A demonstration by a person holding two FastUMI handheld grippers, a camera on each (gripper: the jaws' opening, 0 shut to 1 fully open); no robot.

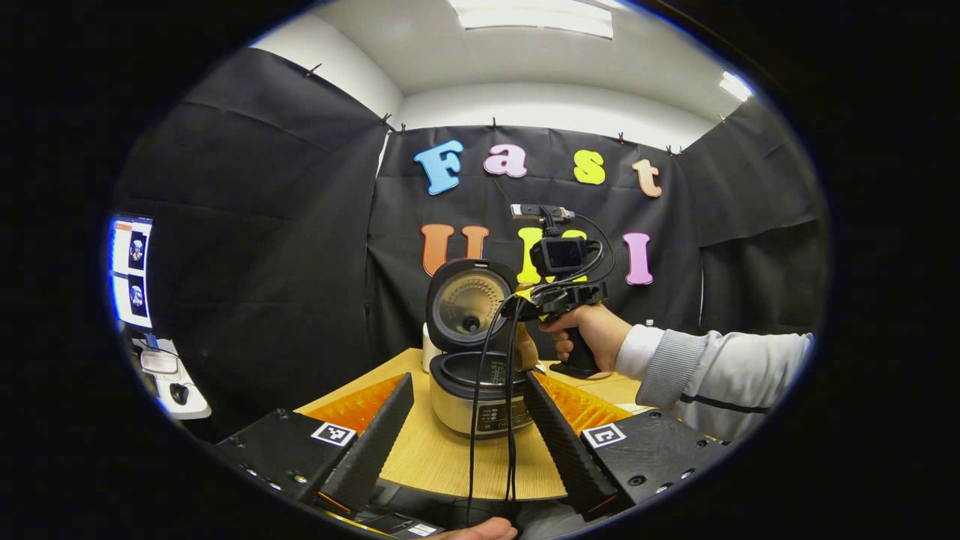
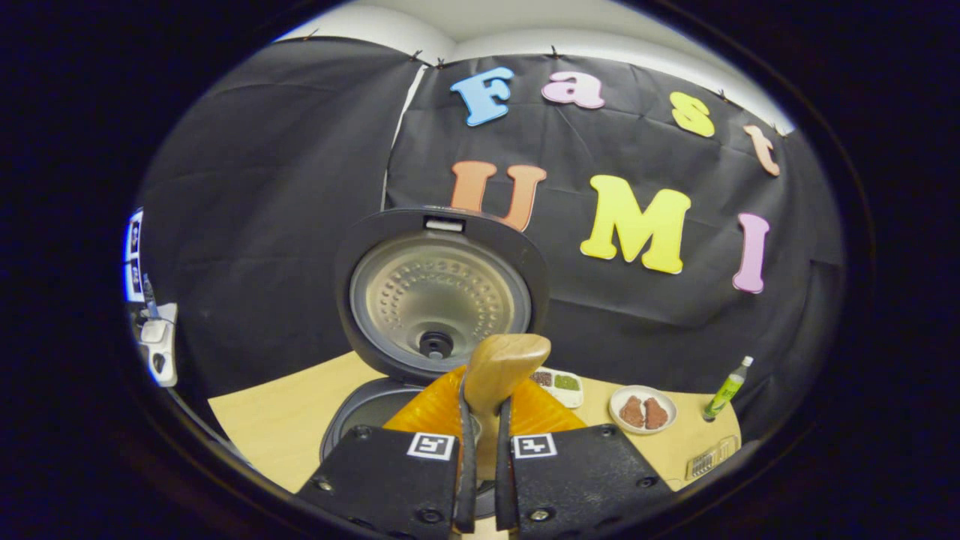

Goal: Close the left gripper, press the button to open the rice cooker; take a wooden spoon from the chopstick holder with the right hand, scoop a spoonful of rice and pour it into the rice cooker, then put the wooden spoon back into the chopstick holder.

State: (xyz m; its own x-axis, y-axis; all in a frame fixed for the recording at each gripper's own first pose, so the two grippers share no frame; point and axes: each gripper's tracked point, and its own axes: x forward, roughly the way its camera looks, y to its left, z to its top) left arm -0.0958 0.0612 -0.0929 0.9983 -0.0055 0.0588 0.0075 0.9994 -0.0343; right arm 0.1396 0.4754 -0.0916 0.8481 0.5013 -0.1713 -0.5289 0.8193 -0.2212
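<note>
The tabletop carries the rice cooker, its lid up. Right tongs pinch the wooden spoon above the pot, seemingly pouring; returning it to the holder should follow. Left tongs gape wide.

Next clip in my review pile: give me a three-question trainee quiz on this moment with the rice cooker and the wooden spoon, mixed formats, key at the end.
1. True or false: the rice cooker has its lid raised.
2. Multiple choice: what do the right gripper fingers press on? A) a bottle B) the wooden spoon C) a plate D) nothing
3. Fill in: the left gripper has its fingers spread ____, with the cooker seen between them.

Key
1. True: the lid stands upright, showing its dimpled inner plate.
2. B: the spoon handle is clamped between both fingers, with its bowl over the cooker.
3. Open: nothing is held.
</note>
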